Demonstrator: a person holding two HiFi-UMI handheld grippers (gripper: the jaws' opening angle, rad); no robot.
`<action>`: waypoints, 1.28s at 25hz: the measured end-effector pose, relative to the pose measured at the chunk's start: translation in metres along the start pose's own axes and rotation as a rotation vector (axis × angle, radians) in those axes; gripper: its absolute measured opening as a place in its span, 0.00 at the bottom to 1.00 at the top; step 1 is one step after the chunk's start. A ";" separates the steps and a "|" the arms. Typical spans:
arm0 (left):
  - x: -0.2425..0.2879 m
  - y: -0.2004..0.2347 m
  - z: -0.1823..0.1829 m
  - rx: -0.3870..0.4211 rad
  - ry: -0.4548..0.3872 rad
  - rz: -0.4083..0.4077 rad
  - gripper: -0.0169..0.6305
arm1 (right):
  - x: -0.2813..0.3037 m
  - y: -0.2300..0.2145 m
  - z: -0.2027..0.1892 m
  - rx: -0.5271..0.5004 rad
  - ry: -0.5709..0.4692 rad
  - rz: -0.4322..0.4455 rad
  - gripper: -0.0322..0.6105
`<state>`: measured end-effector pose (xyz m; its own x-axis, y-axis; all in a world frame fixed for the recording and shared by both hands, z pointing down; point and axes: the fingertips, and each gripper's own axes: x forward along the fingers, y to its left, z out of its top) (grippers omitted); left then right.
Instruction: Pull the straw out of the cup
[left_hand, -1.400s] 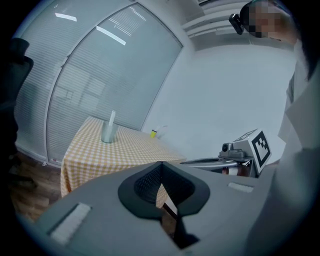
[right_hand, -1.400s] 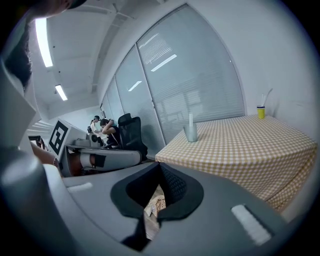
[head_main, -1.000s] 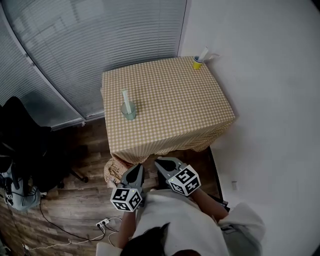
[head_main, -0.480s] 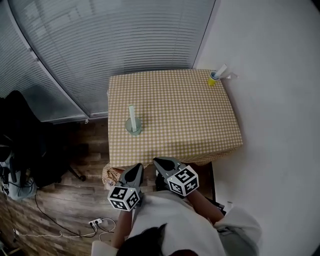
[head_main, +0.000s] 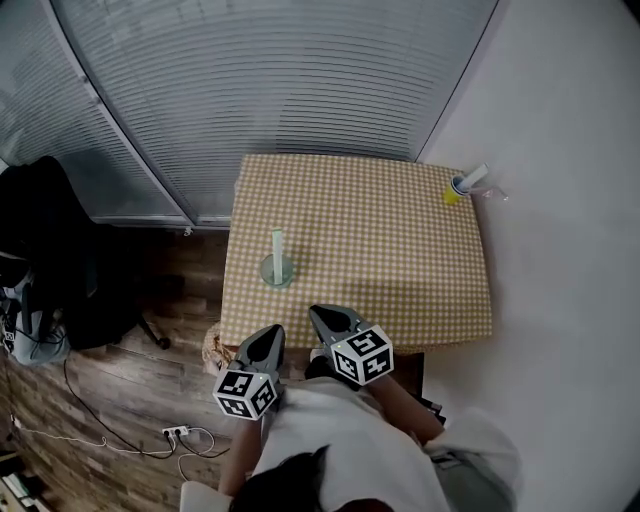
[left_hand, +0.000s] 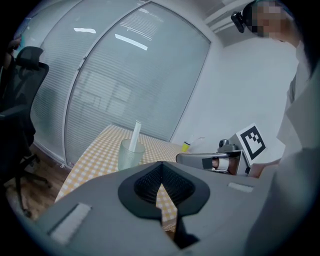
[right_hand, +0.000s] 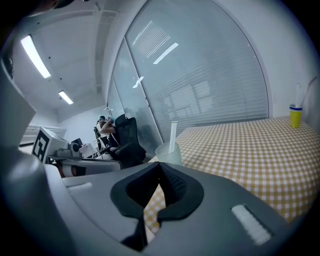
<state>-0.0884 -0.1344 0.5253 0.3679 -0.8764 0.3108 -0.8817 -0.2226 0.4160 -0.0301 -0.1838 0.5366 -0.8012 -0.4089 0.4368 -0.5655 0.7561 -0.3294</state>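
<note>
In the head view I am at the near edge of the table (head_main: 440, 300). My left gripper (head_main: 268, 338) and my right gripper (head_main: 325, 318) are both low in front of me, well apart from the clear cup (head_main: 277, 272). This cup is near the left side of the checked cloth, and the straw (head_main: 277, 245) is standing inside it.

In the left gripper view the jaws are pressed together with nothing between them. The cup (left_hand: 130, 155) and the straw (left_hand: 135, 134) are beyond them, on the table.

In the right gripper view the jaws are also clenched and empty. The same cup (right_hand: 167, 152) is ahead of them.

I judge this to be the approach step, because the pull has not begun. Next, one gripper must open, reach the straw above the rim and close on it. The other one could steady the cup, which looks light.

I count two grippers, one table and two cups: the clear one, and a yellow cup (head_main: 454, 192) at the far right corner. There are two straws (the yellow cup seems to hold a white one also).
</note>
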 end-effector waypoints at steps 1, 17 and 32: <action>0.003 0.002 0.001 -0.005 -0.006 0.012 0.05 | 0.002 -0.004 0.003 0.005 0.000 0.007 0.06; 0.027 0.013 0.003 -0.050 -0.031 0.094 0.05 | 0.030 -0.034 0.021 -0.030 0.106 0.039 0.06; 0.040 0.040 0.029 -0.096 -0.041 0.022 0.05 | 0.051 -0.038 0.039 0.051 0.099 -0.023 0.14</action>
<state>-0.1174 -0.1911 0.5292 0.3346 -0.8979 0.2859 -0.8562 -0.1629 0.4903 -0.0574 -0.2532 0.5385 -0.7660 -0.3716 0.5246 -0.5949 0.7190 -0.3593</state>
